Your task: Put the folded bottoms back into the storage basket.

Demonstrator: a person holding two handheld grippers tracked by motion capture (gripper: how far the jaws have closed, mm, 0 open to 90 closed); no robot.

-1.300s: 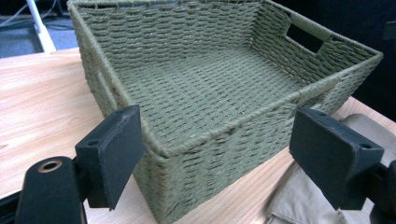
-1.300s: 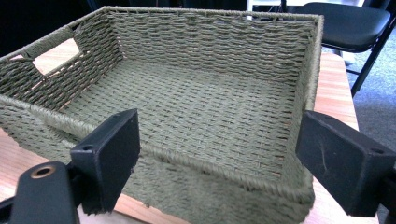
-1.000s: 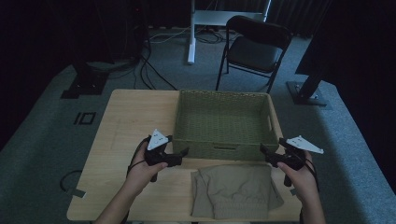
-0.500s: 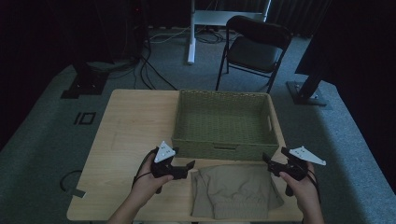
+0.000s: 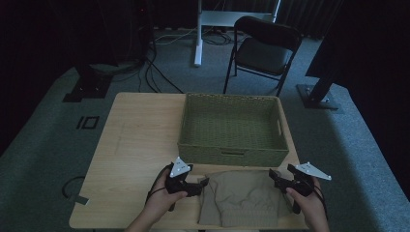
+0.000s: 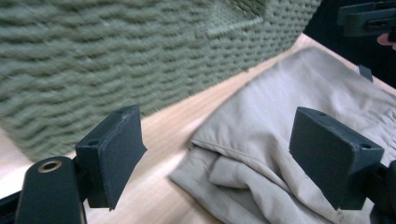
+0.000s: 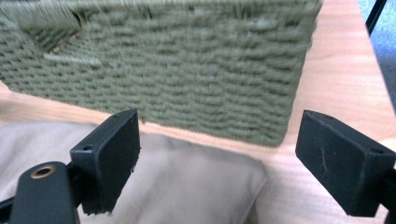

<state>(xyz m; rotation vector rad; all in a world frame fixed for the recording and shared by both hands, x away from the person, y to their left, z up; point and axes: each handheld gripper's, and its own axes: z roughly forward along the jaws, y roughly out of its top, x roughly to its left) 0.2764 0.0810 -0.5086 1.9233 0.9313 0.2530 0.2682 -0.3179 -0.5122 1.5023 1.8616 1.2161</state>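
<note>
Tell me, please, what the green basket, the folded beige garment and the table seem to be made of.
Basket: probably woven cord or paper rope, matte olive green; its walls show even braided rows.
Folded garment: soft woven cloth, perhaps cotton, matte beige; it creases and has a ribbed band at one edge.
Table: light wood or wood-look laminate, smooth; faint grain lines show, but which one is unclear.
</note>
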